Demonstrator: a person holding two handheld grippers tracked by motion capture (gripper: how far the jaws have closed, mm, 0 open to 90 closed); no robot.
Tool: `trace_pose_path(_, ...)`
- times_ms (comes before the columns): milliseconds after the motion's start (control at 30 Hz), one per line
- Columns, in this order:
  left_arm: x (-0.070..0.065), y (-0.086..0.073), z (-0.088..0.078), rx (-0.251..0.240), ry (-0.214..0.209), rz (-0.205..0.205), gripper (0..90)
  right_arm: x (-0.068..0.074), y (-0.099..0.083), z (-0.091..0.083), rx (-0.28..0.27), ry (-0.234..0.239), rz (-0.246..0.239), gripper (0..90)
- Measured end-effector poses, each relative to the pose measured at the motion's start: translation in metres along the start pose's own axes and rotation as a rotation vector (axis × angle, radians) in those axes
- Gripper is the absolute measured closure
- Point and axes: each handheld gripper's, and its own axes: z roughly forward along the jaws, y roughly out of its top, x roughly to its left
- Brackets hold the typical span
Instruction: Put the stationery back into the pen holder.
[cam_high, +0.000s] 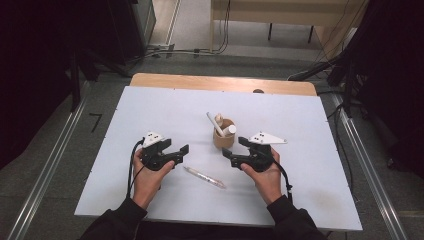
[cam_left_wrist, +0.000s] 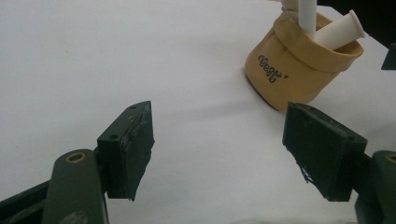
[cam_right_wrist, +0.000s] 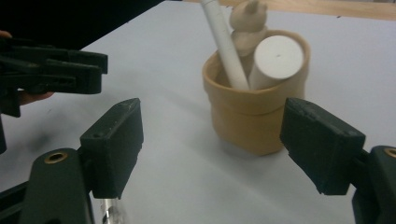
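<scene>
While your right claw (cam_right_wrist: 210, 149) and left claw (cam_left_wrist: 217, 154) gape empty, the tan cup (cam_right_wrist: 256, 112) stands at twelve o'clock of the right, two o'clock of the left.

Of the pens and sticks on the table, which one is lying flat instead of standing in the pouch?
The clear pen, flat on the white board between the grippers. The others stand in the tan pouch.

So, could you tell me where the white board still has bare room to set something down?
Free: the far strip of the white board behind the tan pouch, and both side margins outside the left tool and right tool. Crowded: the middle, where the open tools flank the pouch and the pen lies just nearer.
</scene>
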Motion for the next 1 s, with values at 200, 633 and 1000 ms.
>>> trace_pose_path(200,0.005,0.000,0.001,0.001,0.016,-0.007,25.7,0.011,-0.004,0.007,0.018,0.025,-0.018,20.1)
trace_pose_path(633,0.011,-0.003,0.005,0.015,0.037,-0.021,25.6,0.026,-0.014,0.021,0.052,0.048,-0.053,21.7)
trace_pose_path(1000,0.011,-0.003,0.006,0.014,0.031,-0.022,25.6,0.045,-0.024,0.038,0.095,0.077,-0.097,26.1)
